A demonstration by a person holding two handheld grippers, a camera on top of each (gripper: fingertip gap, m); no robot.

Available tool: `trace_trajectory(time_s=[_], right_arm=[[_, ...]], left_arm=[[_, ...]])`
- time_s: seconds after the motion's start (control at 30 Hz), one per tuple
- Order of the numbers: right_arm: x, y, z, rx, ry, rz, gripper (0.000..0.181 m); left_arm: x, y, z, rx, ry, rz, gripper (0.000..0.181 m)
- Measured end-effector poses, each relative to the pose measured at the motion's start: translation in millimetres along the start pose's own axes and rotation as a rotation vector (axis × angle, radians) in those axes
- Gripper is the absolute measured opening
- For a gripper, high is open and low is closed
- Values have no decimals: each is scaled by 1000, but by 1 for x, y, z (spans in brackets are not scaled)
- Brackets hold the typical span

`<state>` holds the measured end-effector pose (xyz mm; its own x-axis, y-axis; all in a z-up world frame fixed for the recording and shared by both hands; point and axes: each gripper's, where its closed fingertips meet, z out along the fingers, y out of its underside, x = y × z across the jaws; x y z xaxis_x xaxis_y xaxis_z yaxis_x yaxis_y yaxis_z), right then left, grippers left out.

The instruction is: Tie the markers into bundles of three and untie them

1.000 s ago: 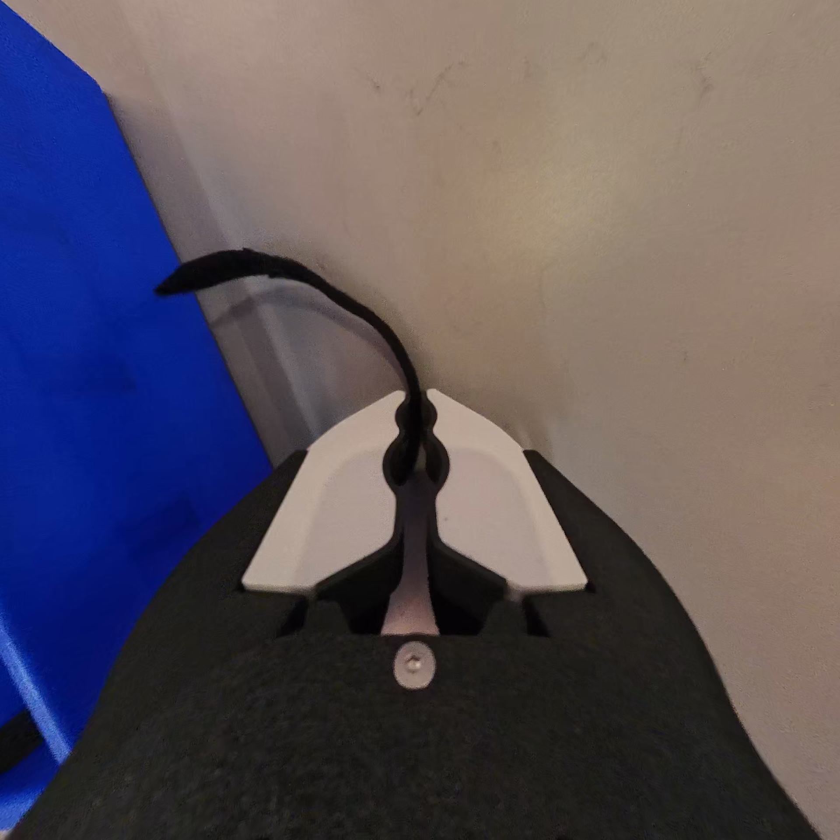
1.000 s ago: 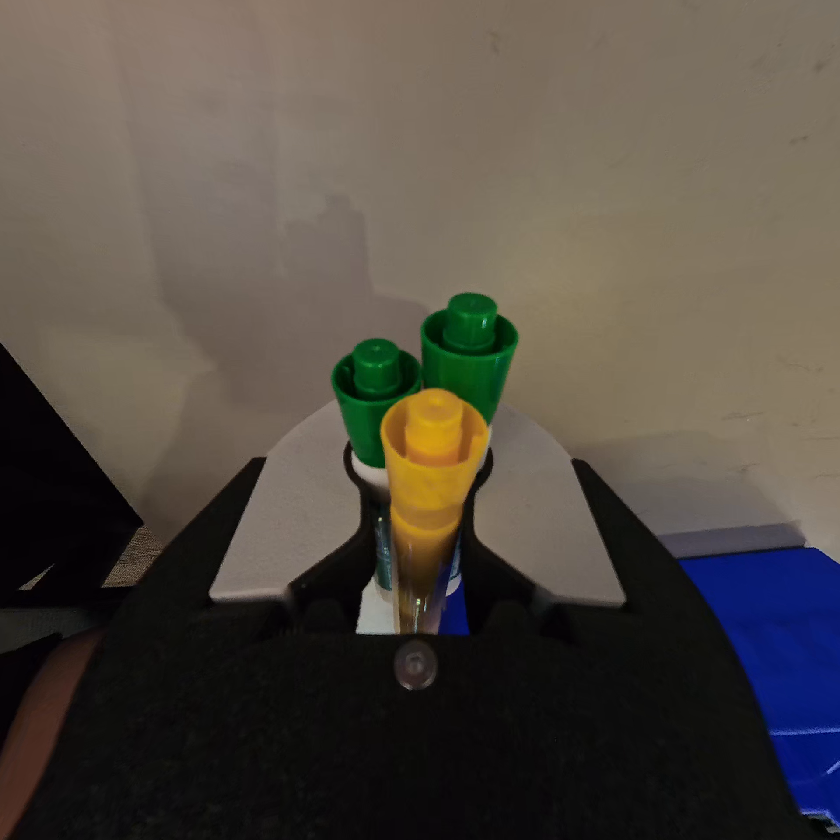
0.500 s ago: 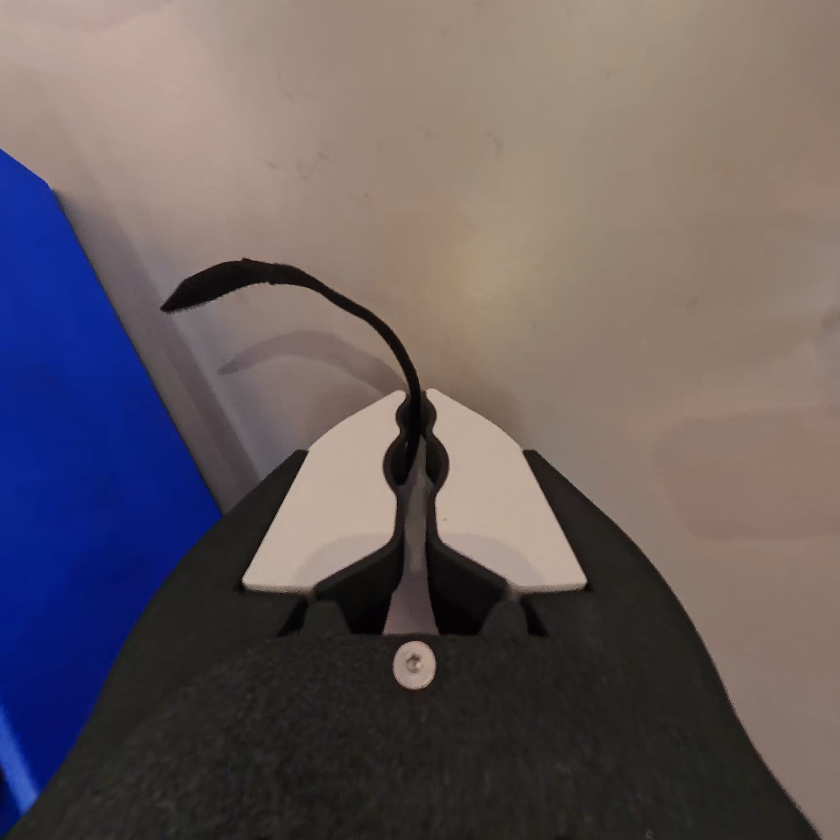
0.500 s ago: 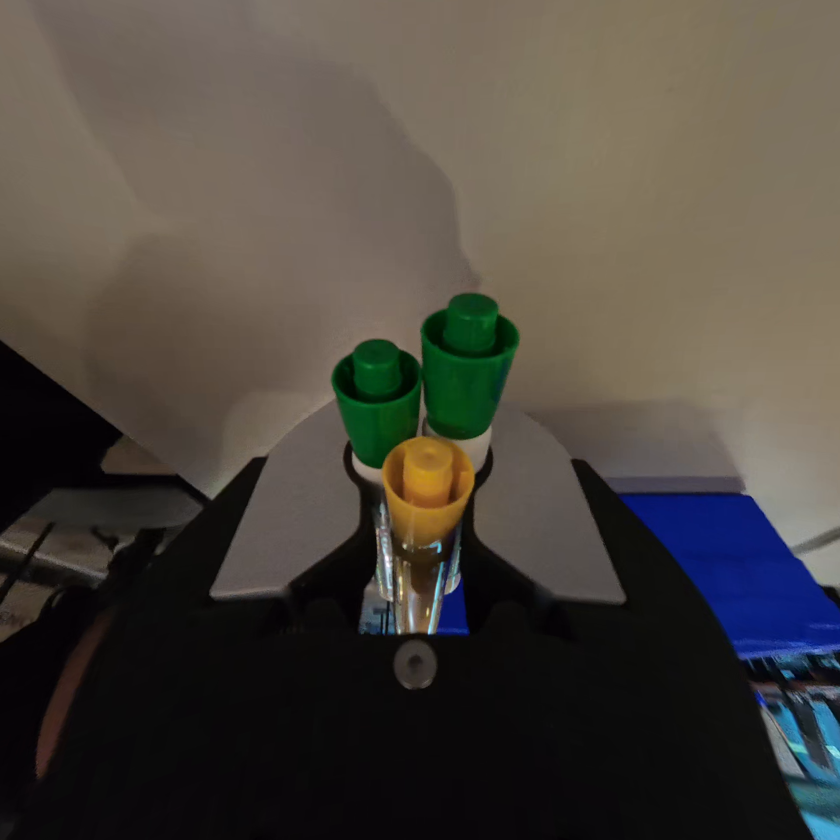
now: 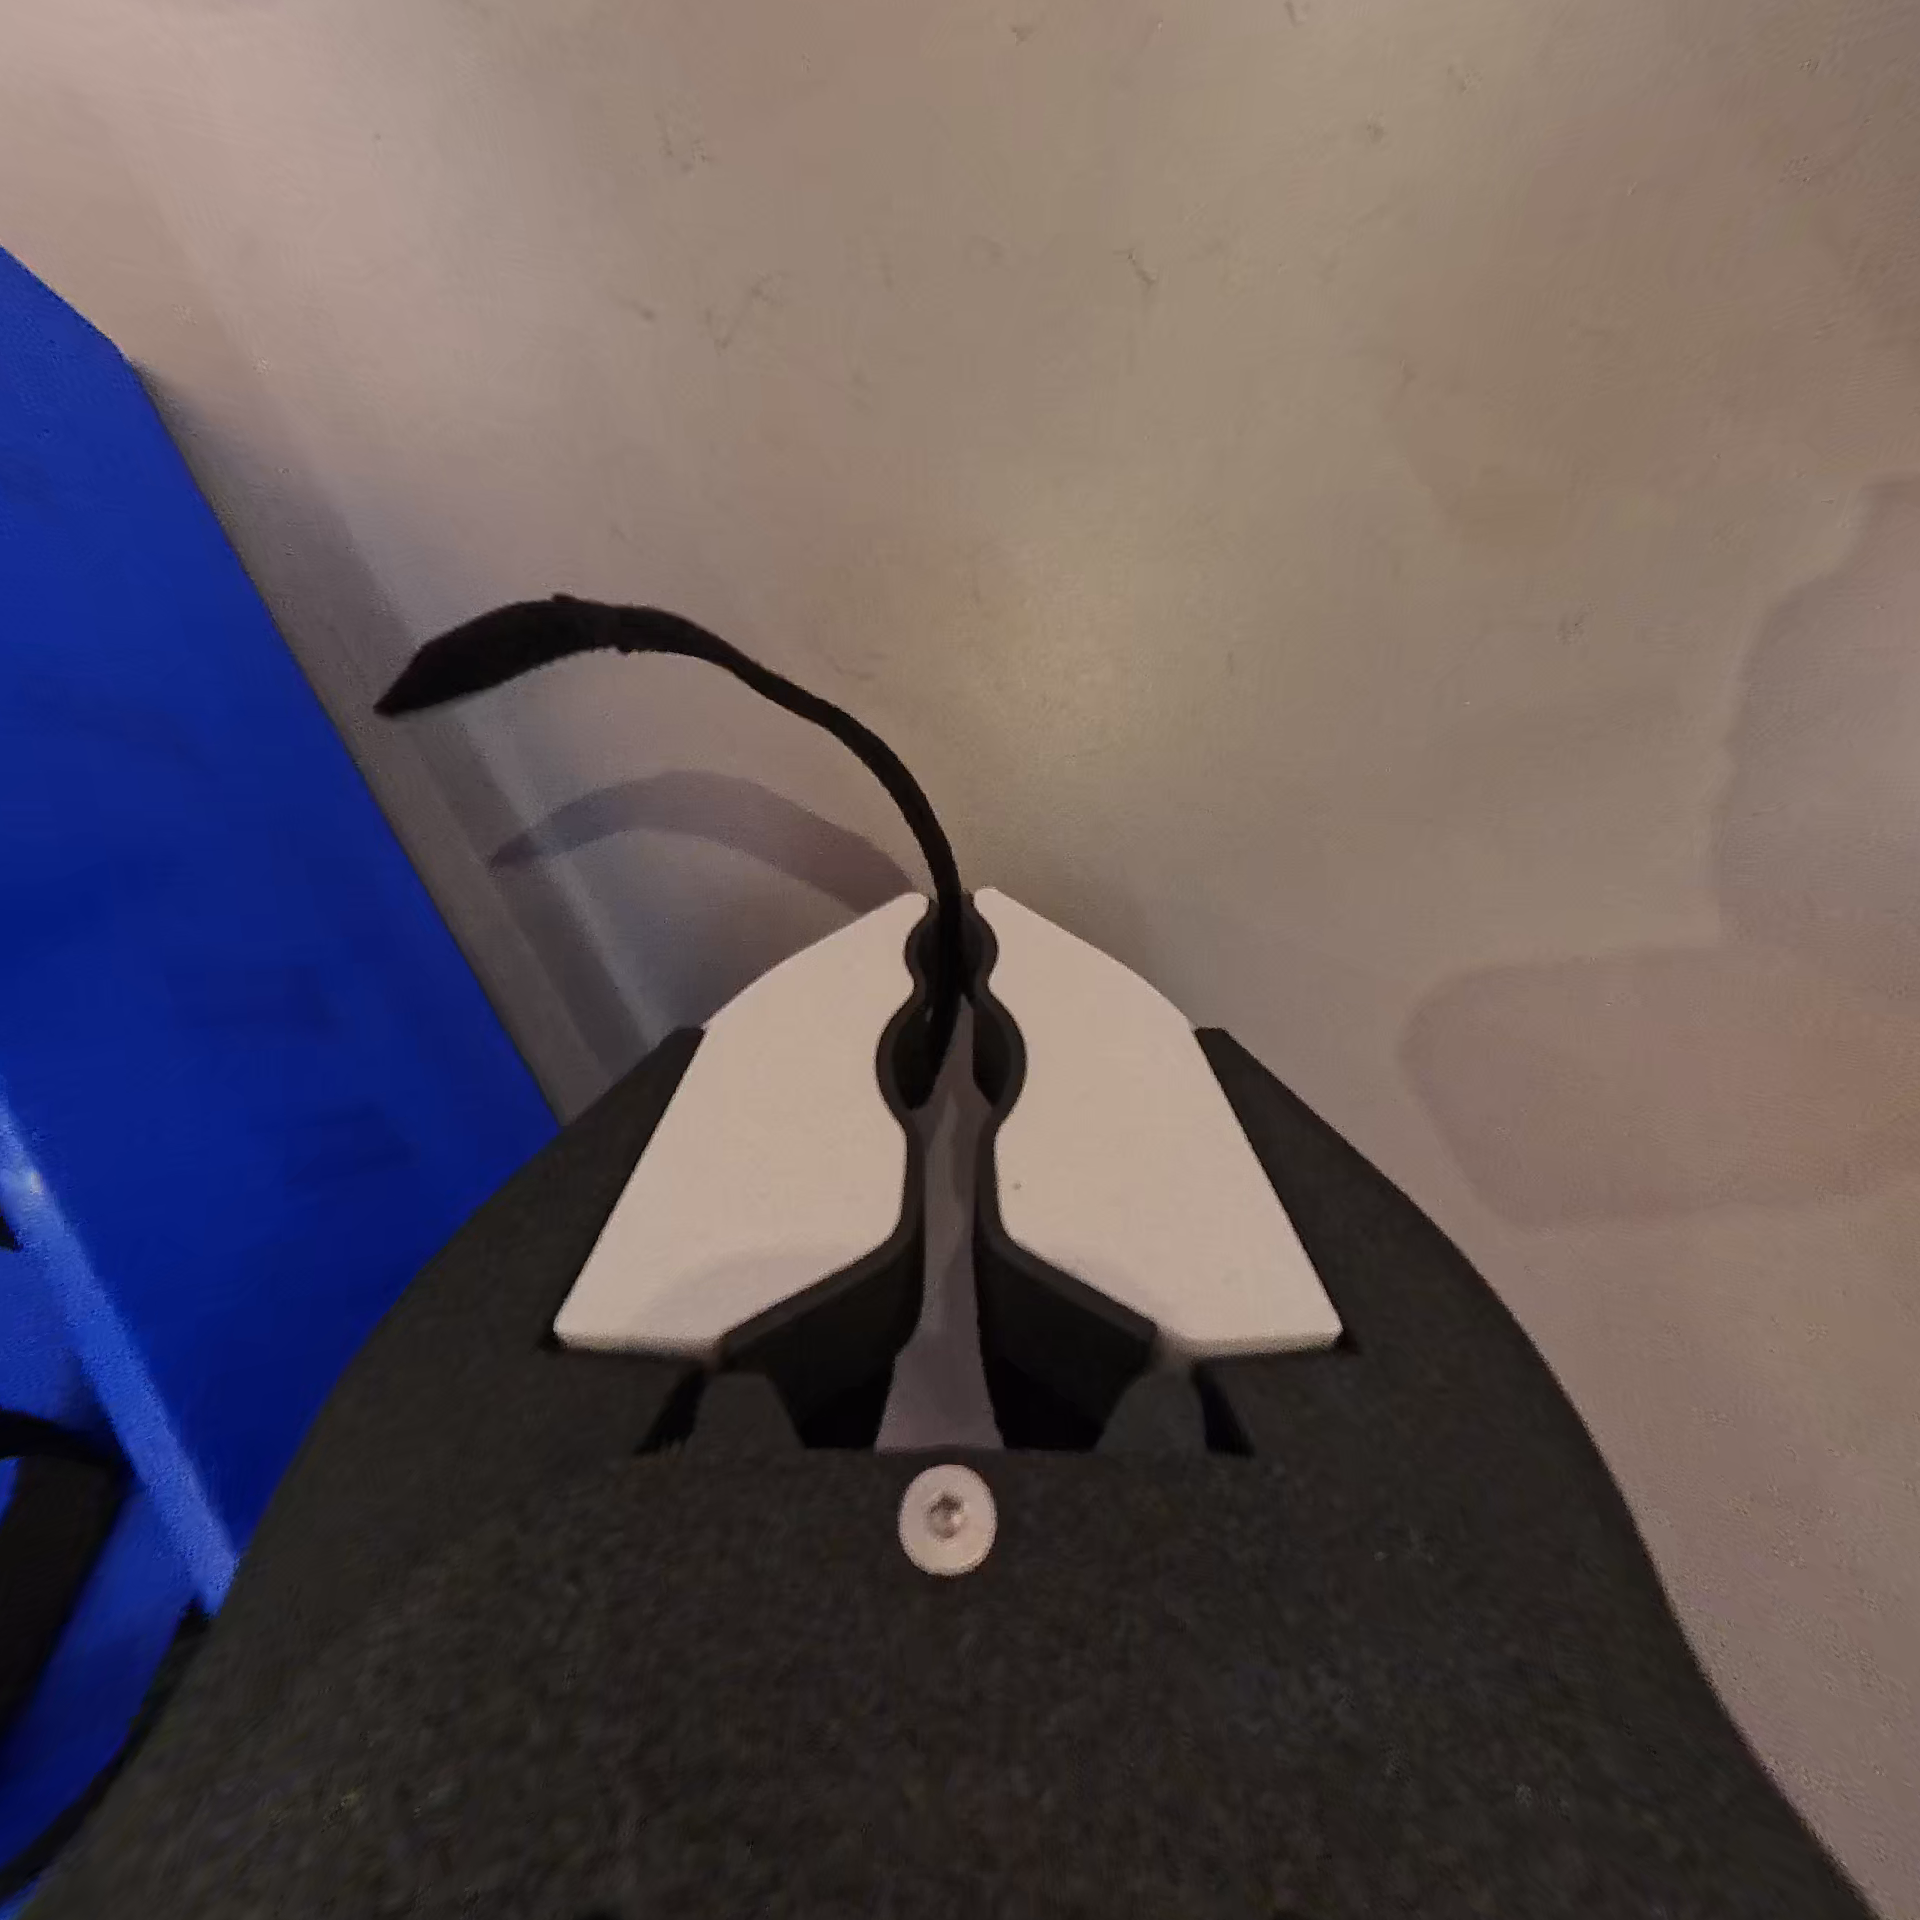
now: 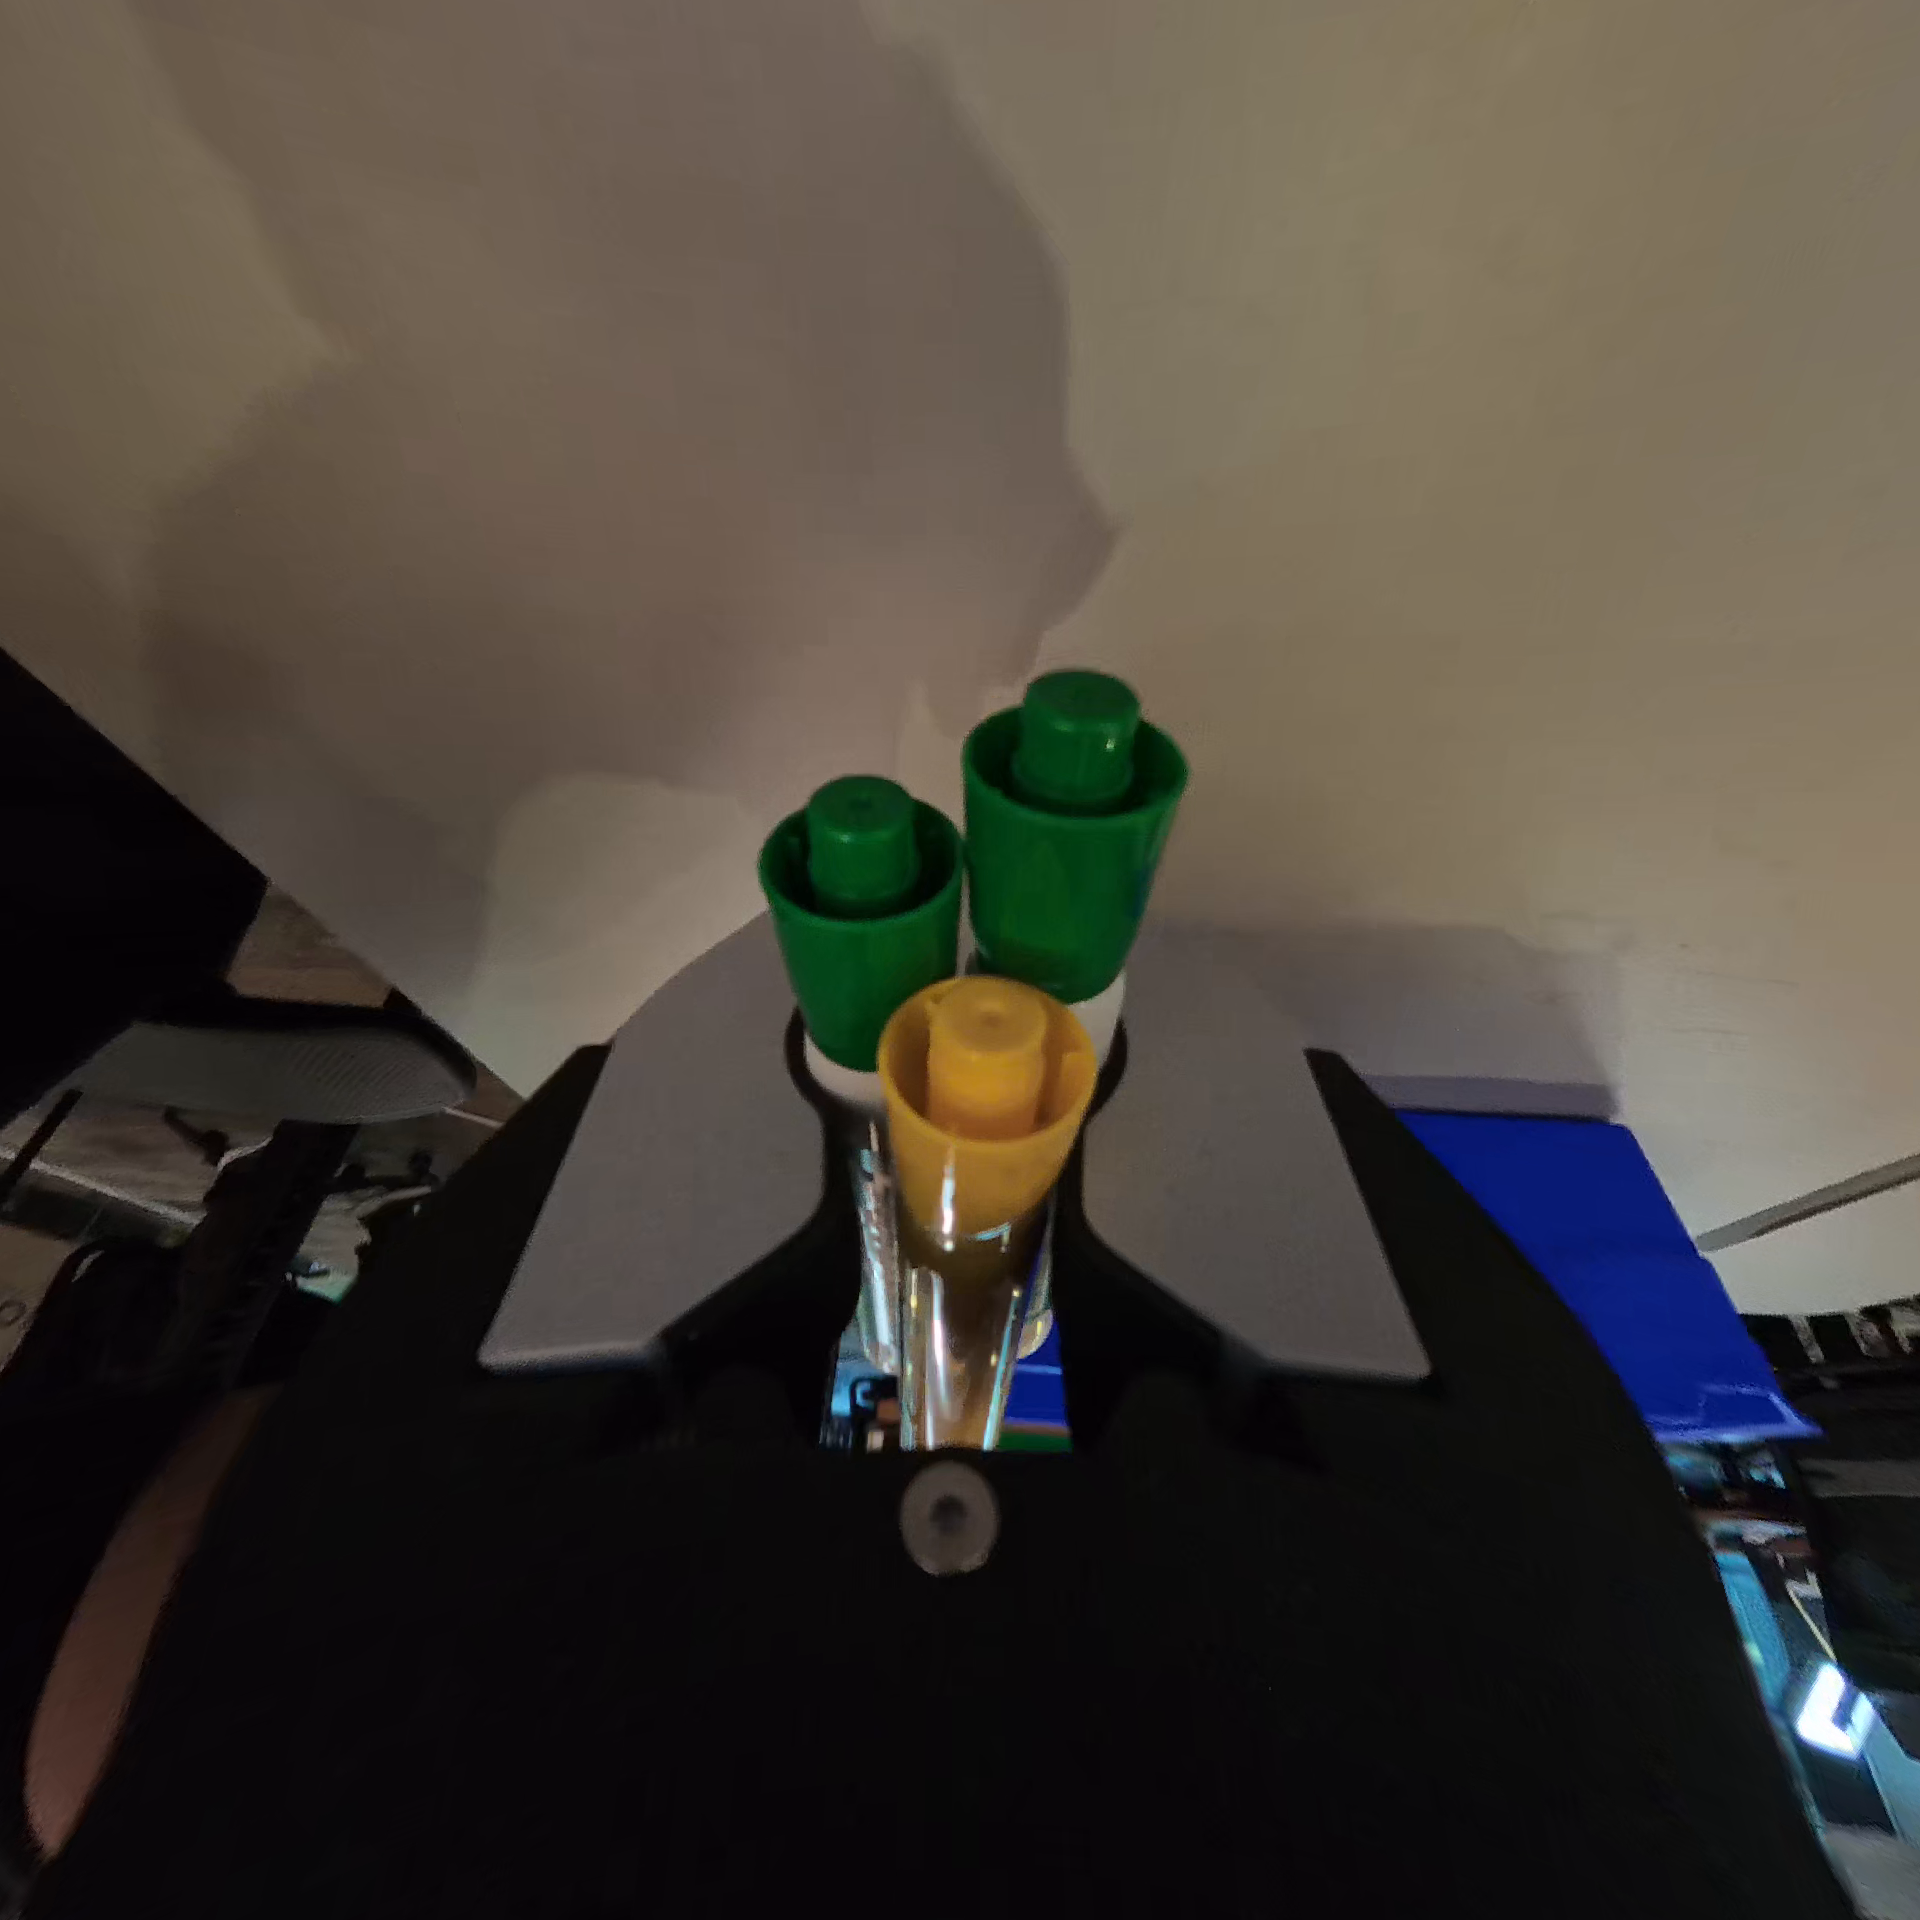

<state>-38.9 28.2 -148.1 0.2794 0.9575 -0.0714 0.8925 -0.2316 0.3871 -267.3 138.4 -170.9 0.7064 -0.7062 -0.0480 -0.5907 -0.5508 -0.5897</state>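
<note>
In the left wrist view my left gripper is shut on a black fabric strap. The strap rises from between the white fingers and curls up and to the left, its free end in the air. In the right wrist view my right gripper is shut on three markers held end-on: two with green caps and one with a yellow cap in front and lower. Both grippers point at a plain beige wall.
A blue box stands at the left of the left wrist view and shows at the right of the right wrist view. A cluttered dark surface with cables lies lower left there. Some 25 centimeters of space lies between my two pairs of fingers.
The right gripper has tilted and shifted, bringing more clutter and the blue box into view. The yellow marker has slid lower relative to the green ones. The left gripper swayed slightly, strap still held.
</note>
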Motion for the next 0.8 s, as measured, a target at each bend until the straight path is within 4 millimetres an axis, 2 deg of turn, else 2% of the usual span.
trace_trajectory(time_s=[0.1, 0.27, 0.47, 0.57, 0.67, 0.8], right_arm=[[-2, 9, -3, -68, 9, 11, 42], [-10, 11, -10, -62, -6, 7, 43], [-8, 22, -4, -146, 1, 33, 43], [-14, 15, -5, -98, -25, 4, 43], [-14, 21, -4, -135, -15, 13, 43], [-14, 16, -6, -116, 4, -19, 42]], left_arm=[[3, -2, 1, -4, 1, 11, 2], [7, -4, 1, -7, 3, 25, 2], [8, 1, 6, -31, 11, 26, 2], [9, 2, 6, -38, 14, 28, 2], [8, 3, 6, -42, 11, 27, 2], [8, 4, 7, -48, 11, 29, 2]])
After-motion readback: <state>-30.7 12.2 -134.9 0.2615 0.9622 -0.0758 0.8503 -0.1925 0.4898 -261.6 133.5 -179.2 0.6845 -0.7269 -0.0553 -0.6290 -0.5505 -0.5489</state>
